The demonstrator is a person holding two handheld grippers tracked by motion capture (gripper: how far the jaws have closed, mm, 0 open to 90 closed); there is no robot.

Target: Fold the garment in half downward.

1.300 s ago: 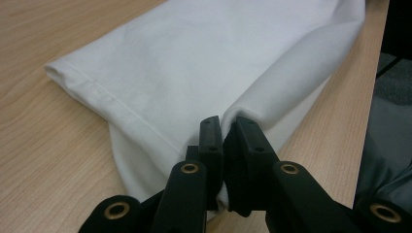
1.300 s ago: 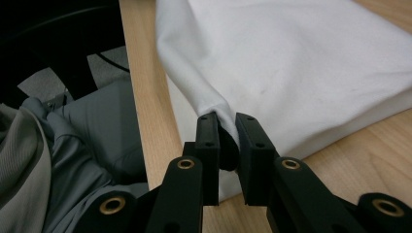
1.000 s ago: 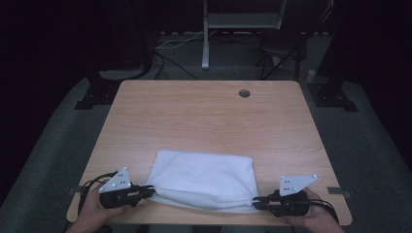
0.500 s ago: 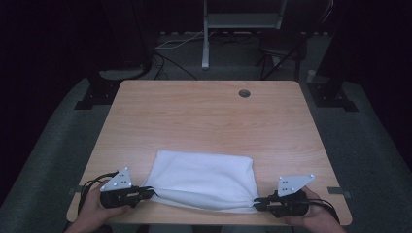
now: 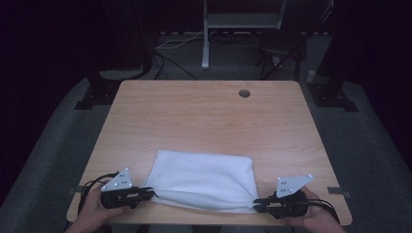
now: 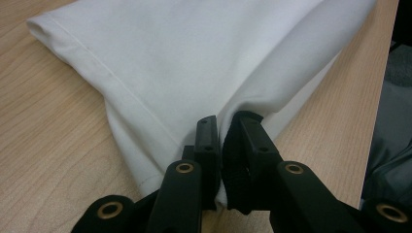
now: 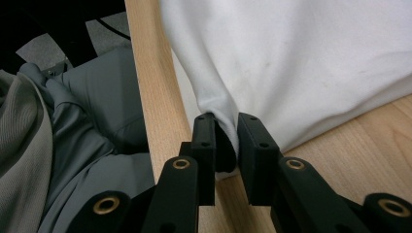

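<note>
A folded white cloth (image 5: 201,180) lies on the near half of the wooden table (image 5: 204,116), at about 6 o'clock from the round cable hole (image 5: 244,93). The left gripper (image 5: 145,194) sits at the cloth's 8 o'clock corner, the right gripper (image 5: 258,204) at its 4 o'clock corner, each held by a hand at the table's near edge.

In the left gripper view, the 2 black jaws pinch a bunched fold of the cloth (image 6: 194,63), fabric squeezed in the narrow gap. In the right gripper view, the jaws hold a gathered corner of the cloth (image 7: 291,58) beside the table edge (image 7: 150,97). Both pairs of jaws have just been easing apart slightly, with cloth between them. Grey trousers (image 7: 87,141) show below the edge.
</note>
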